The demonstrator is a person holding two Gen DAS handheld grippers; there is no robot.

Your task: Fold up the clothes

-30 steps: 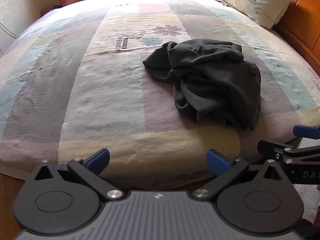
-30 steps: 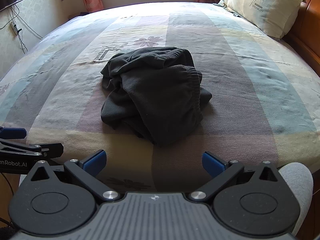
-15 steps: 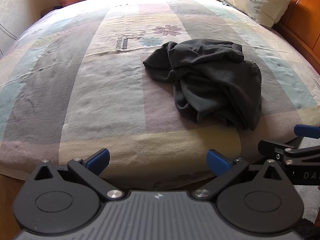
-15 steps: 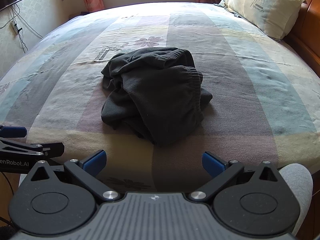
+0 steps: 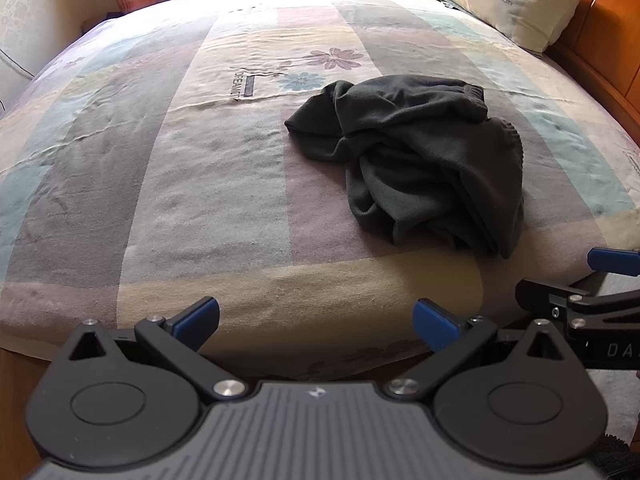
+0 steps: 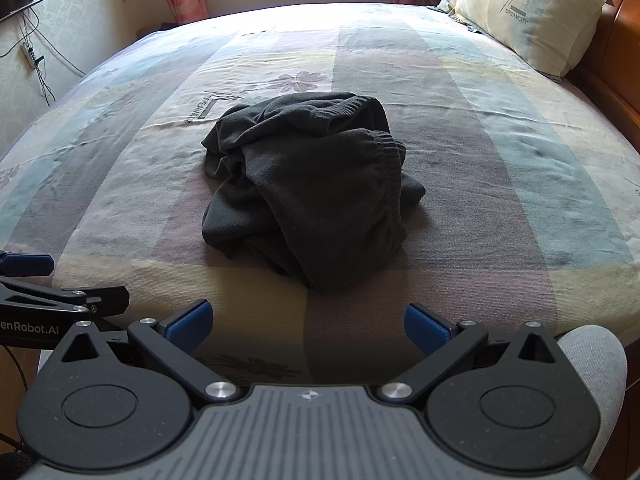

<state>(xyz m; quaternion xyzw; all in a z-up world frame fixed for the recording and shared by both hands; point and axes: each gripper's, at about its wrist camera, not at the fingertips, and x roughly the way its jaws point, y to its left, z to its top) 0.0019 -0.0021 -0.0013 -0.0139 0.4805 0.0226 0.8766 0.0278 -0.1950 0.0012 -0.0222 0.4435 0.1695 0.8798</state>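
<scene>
Striped bedspread (image 6: 520,168) fills both views, pillow (image 6: 532,12) at upper right. Dark garment (image 6: 308,192) lies crumpled at frame centre, wholly unfolded. Left gripper (image 5: 316,318) and right gripper (image 6: 306,322) hover at lower frame, jaws spread, empty; all folding remains.

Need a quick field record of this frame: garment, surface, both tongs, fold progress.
garment: dark grey garment, crumpled in a heap, elastic band showing
surface: striped bed sheet, flower print
pillow: pillow, by the headboard
left tongs: left tongs open, short of the heap, holding nothing
right tongs: right tongs open, short of the heap, holding nothing
fold progress: not started
</scene>
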